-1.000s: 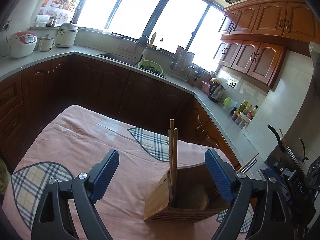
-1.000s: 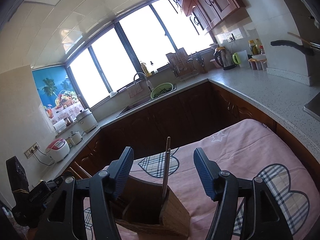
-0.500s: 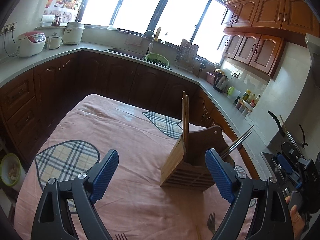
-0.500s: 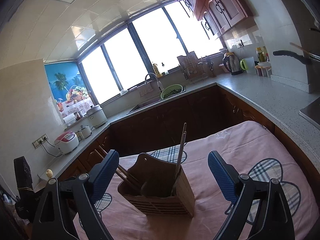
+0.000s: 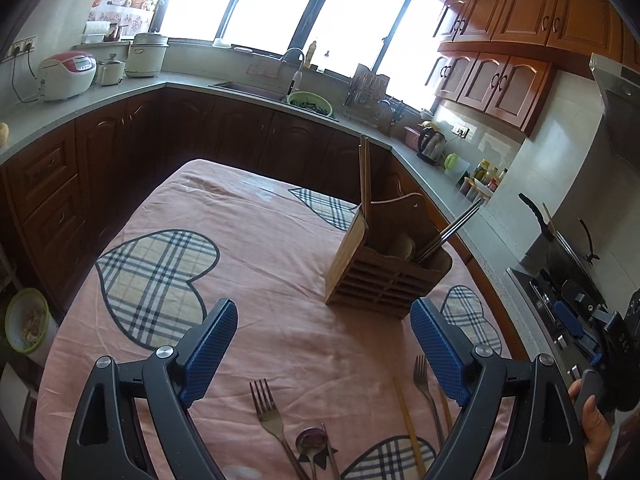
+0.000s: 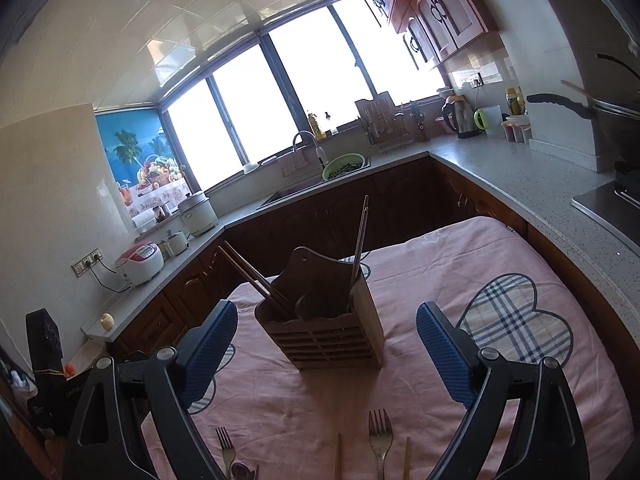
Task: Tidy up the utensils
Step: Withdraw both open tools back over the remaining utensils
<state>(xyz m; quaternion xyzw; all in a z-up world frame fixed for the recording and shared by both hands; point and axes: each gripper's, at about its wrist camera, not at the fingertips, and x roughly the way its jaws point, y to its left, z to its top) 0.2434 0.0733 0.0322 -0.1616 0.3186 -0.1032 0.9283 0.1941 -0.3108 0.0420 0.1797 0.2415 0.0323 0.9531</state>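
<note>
Both tongs wide and empty here. The left gripper (image 5: 324, 354) holds nothing between its blue pads, and the right gripper (image 6: 326, 354) is just as bare, jaws spread.

Out from the left one: a fork (image 5: 269, 412) lies at about 6 o'clock, close under the fingertips, handle running toward the camera, tines pointing away. Beside it sits a spoon (image 5: 313, 440), with a loose chopstick (image 5: 408, 424) and a second fork (image 5: 425, 386) over at 5 o'clock.

The wooden utensil holder (image 5: 386, 264) stands further off at 1 o'clock on the pink tablecloth (image 5: 256, 264), chopsticks already standing in it.

From the right gripper the holder is dead ahead at 12. My read: the left is nearer that first fork and must come back along its long axis.
</note>
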